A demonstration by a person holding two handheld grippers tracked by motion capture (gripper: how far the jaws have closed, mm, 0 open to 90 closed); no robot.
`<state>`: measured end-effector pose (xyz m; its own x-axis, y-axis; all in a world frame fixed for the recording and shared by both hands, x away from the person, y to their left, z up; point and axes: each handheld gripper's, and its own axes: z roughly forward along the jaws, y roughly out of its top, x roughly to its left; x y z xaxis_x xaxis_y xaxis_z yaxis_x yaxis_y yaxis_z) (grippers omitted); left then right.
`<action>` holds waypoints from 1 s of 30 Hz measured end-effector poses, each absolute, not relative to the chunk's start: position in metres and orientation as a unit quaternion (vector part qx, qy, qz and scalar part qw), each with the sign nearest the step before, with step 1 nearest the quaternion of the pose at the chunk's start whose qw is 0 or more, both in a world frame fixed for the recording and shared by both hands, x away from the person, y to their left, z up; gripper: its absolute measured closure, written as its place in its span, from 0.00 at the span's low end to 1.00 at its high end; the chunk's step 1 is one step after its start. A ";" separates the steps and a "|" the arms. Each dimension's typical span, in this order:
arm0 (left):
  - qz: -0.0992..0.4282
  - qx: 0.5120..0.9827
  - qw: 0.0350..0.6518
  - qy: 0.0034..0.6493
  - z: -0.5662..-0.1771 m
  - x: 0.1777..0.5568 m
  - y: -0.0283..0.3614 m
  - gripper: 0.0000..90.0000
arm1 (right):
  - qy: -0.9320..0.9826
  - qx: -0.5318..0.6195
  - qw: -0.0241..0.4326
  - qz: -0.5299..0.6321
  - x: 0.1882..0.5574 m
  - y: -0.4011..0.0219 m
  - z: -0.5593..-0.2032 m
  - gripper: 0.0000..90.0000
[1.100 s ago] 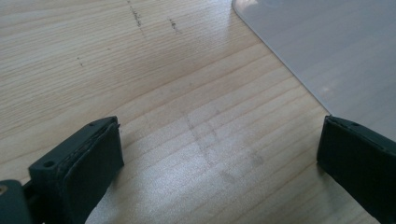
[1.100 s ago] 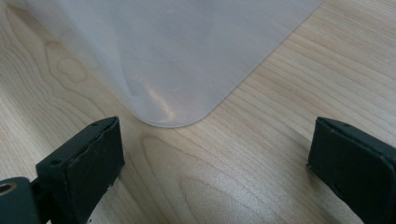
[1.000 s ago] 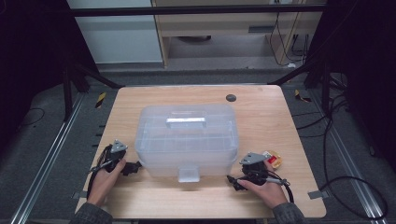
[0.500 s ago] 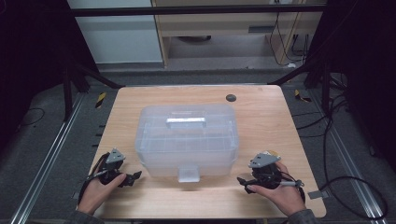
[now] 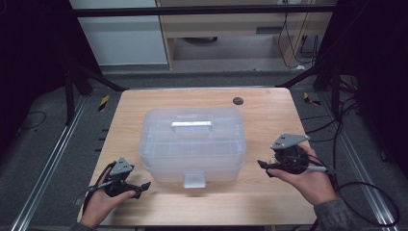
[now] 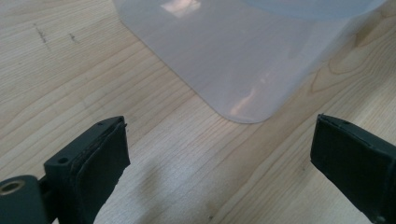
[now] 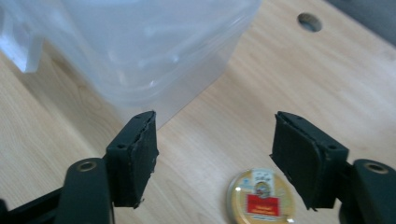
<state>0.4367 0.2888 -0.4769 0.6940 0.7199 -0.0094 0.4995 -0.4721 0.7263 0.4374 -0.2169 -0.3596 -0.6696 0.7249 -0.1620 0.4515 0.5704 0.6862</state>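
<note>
Both grippers' fingers stand wide apart, empty: left gripper (image 6: 219,154) facing the translucent storage box (image 5: 192,144); a round tin (image 7: 261,196) between the right gripper (image 7: 215,158) fingers.

Translucent plastic storage box (image 5: 193,143) sits mid-table, lid on, upright. Rounded corners, flat handle recessed in the lid top, latch tab hanging at the front edge facing me. Inner dividers faintly visible through the lid; contents unreadable. From my left gripper view its near rounded corner (image 6: 243,70) lies just ahead of my jaws, resting flat on the wood. From my right gripper view, the box's (image 7: 154,51) other corner is close ahead-left. Small round tin (image 7: 260,195), gold rim with red label, lies flat on the table below my right jaws, beside the box, not touching.
</note>
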 end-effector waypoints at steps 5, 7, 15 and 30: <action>0.145 0.848 0.366 0.354 -0.478 0.436 0.279 0.04 | 0.863 0.328 0.229 0.309 0.443 -0.212 -0.326 0.44; 0.146 0.849 0.367 0.350 -0.478 0.435 0.278 0.04 | 0.864 0.324 0.232 0.307 0.446 -0.210 -0.316 0.46; 0.142 0.848 0.372 0.350 -0.479 0.435 0.274 0.06 | 0.868 0.306 0.229 0.317 0.461 -0.197 -0.292 0.56; 0.140 0.840 0.386 0.355 -0.477 0.436 0.275 0.20 | 0.890 0.256 0.207 0.316 0.490 -0.144 -0.266 0.52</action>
